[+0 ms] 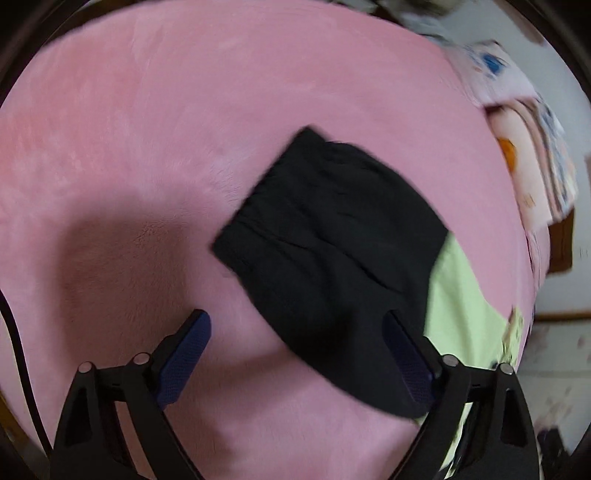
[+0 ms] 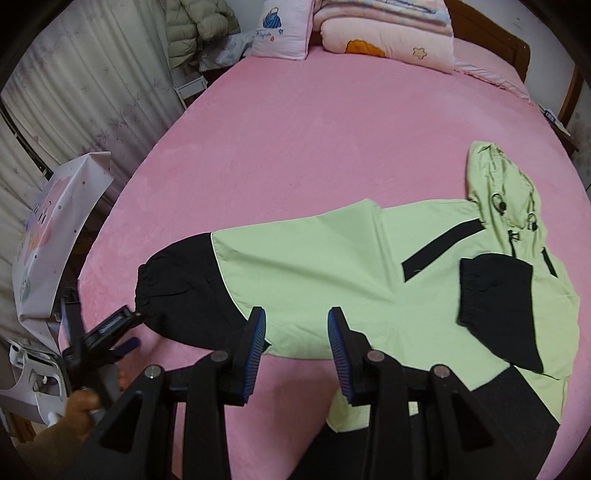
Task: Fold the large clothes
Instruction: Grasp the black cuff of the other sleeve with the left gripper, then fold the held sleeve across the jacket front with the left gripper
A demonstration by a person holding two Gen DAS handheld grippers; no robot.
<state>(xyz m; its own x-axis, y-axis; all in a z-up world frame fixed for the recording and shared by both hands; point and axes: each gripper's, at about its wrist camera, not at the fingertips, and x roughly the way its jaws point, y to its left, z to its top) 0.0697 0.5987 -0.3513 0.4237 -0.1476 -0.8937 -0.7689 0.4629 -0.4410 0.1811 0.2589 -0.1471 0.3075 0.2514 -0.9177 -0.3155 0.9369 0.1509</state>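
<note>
The left gripper [image 1: 297, 325] has its jaws spread wide with nothing pressed between them; it hangs over the black cuff end of the sleeve [image 1: 325, 258], whose dark cloth runs under the gap and past the right-hand pad [image 1: 406, 362], though contact cannot be told through the blur. The right gripper [image 2: 296, 325] has its jaws part open and empty, its blue ribbed pads [image 2: 255, 354] standing above the near hem of the jacket [image 2: 314, 266], not pinching it. The jacket is pale green with black panels and lies spread flat on the pink bed [image 2: 295, 140], hood [image 2: 498, 184] toward the right, one sleeve stretched out to the left and ending in a black gathered cuff [image 2: 162, 291], the other sleeve [image 2: 495, 299] folded across the chest so its black cuff rests on the green front. In the right wrist view the left gripper [image 2: 125, 332] appears at the lower left, just beside the stretched sleeve's cuff, held by a hand [image 2: 83, 402] in a brown sleeve. Farther off, at the head of the bed, lie a pillow [image 2: 284, 29] and a folded quilt [image 2: 388, 33]; a curtain [image 2: 92, 74] hangs along the left side.
</note>
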